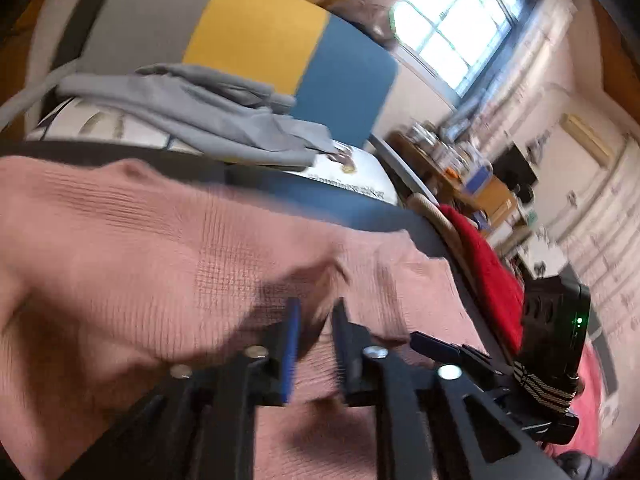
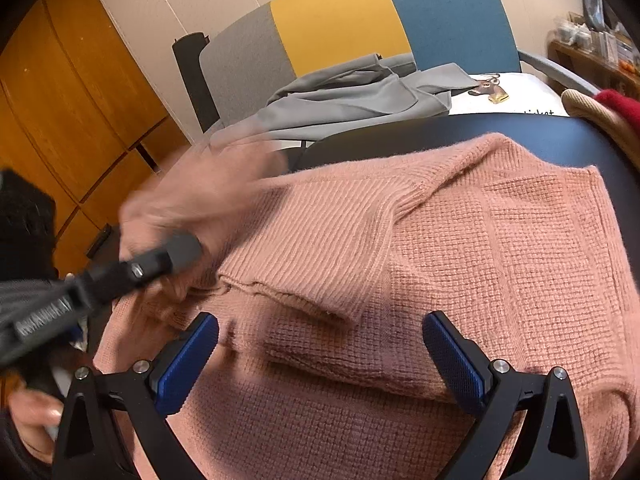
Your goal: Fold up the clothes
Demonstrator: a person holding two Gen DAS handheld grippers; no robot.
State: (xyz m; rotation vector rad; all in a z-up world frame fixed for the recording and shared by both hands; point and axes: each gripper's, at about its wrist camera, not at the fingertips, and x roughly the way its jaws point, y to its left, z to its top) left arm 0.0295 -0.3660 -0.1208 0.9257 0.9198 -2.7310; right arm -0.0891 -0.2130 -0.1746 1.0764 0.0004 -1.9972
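A multi-pane window (image 1: pixel 456 24) at one o'clock in the left wrist view throws bright daylight across a pale wall (image 1: pixel 592 216), blurred in that view. Below it, toward three o'clock, a wooden shelf unit (image 1: pixel 460 172) carries jars and boxes too blurred to identify. A panel (image 2: pixel 340 24) in grey, yellow and blue bands stands upright behind the dark worktop (image 2: pixel 520 132), at twelve o'clock in the right wrist view. Orange-brown wooden cabinet doors (image 2: pixel 72 120) fill the nine o'clock side there, beside a cream wall (image 2: pixel 180 4) with faint vertical seams. A black post (image 2: pixel 192 76) rises next to the grey band.
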